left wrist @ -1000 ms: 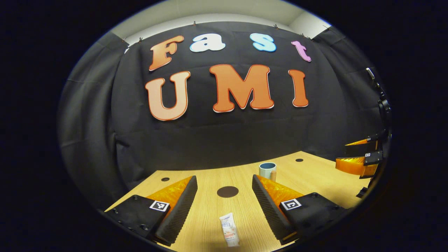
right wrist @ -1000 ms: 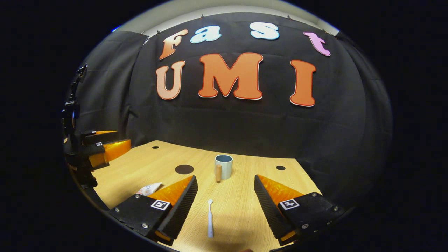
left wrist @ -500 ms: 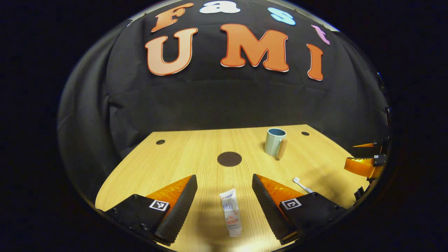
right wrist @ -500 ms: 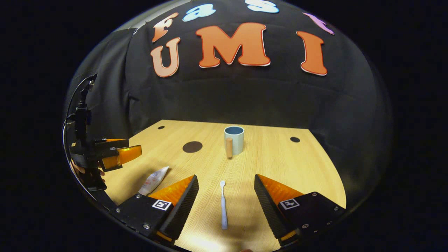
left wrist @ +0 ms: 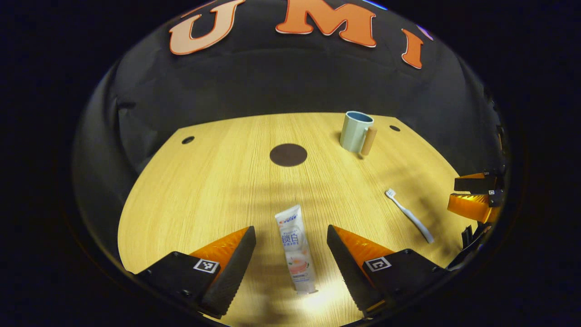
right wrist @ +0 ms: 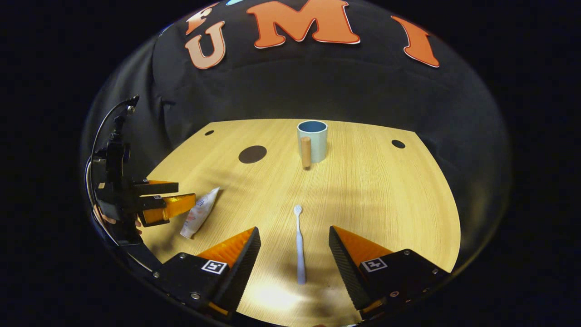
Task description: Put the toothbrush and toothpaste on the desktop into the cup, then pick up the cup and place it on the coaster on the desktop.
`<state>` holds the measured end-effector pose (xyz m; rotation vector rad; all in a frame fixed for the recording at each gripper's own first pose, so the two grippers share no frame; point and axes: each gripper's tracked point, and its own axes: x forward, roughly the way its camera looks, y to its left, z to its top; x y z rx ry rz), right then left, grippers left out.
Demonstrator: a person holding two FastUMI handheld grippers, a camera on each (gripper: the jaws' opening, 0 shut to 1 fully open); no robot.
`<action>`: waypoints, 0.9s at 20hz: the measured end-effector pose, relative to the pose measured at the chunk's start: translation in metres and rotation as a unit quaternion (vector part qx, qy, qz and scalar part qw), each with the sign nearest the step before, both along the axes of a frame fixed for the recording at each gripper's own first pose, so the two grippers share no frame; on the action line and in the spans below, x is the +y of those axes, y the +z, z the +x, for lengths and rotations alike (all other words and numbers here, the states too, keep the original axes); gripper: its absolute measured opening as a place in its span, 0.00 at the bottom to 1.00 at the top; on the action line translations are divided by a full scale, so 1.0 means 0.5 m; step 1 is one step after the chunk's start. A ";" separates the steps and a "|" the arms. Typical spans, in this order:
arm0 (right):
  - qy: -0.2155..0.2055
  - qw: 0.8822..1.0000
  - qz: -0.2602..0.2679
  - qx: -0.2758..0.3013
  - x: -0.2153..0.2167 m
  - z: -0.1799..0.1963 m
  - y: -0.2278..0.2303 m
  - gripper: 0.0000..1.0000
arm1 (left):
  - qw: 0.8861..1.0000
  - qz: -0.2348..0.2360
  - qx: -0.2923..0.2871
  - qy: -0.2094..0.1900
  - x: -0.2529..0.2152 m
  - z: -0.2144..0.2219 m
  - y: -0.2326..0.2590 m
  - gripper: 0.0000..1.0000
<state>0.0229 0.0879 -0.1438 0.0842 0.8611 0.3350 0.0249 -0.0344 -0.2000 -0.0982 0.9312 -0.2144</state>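
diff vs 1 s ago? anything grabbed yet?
Nothing grabbed. Both grippers have tipped down toward the desktop and closed in: the left gripper now straddles the toothpaste, the right gripper the toothbrush, both open and not touching. Unchanged: toothpaste and toothbrush lie flat, the cup stands upright, the coaster is bare.

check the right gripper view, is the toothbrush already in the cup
No, the toothbrush lies flat on the desktop between the open fingers of the right gripper, well short of the cup.
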 end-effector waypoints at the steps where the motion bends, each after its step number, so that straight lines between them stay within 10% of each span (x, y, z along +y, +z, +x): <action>1: 0.002 1.000 0.004 0.018 0.003 -0.003 -0.009 0.92 | 1.000 0.001 0.011 -0.005 -0.002 0.000 -0.005 1.00; 18: 0.011 0.988 -0.073 0.139 -0.030 0.013 -0.159 0.74 | 0.991 0.028 0.128 -0.042 -0.010 -0.002 -0.066 0.83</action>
